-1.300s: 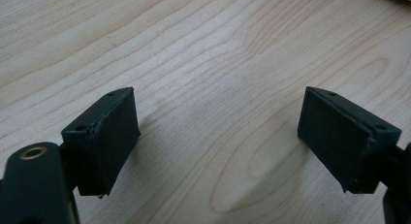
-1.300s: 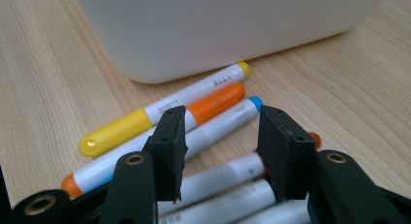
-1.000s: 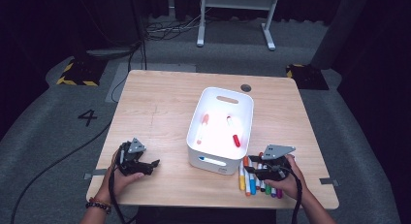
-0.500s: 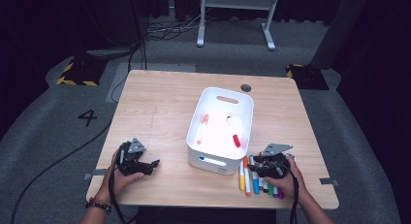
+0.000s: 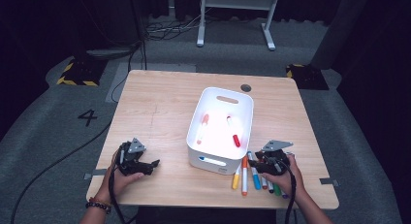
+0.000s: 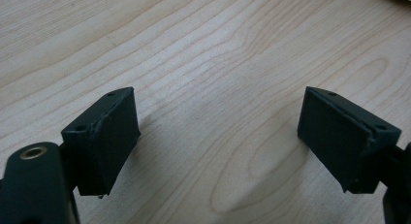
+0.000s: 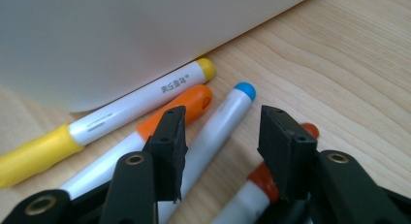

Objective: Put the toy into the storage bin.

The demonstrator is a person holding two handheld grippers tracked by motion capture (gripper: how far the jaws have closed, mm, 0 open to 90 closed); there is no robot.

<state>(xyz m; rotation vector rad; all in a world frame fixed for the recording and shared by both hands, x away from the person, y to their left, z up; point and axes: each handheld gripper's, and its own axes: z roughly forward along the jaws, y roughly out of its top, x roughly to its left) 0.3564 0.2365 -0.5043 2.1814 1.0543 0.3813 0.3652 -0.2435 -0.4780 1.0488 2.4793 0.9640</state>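
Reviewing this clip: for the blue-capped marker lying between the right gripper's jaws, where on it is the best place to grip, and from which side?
Grip the blue-capped marker on its white barrel, mid-length, coming from above with the right gripper straddling it across its width. It lies flat on the table, and the orange marker lies close alongside, so there is probably little room for a jaw on that side; the jaws, just opening, stand apart.

The right gripper (image 5: 258, 164) rests over the row of markers (image 5: 245, 173) beside the white bin (image 5: 242, 136); the left gripper (image 5: 151, 163) lies on the wooden table (image 5: 160, 107).
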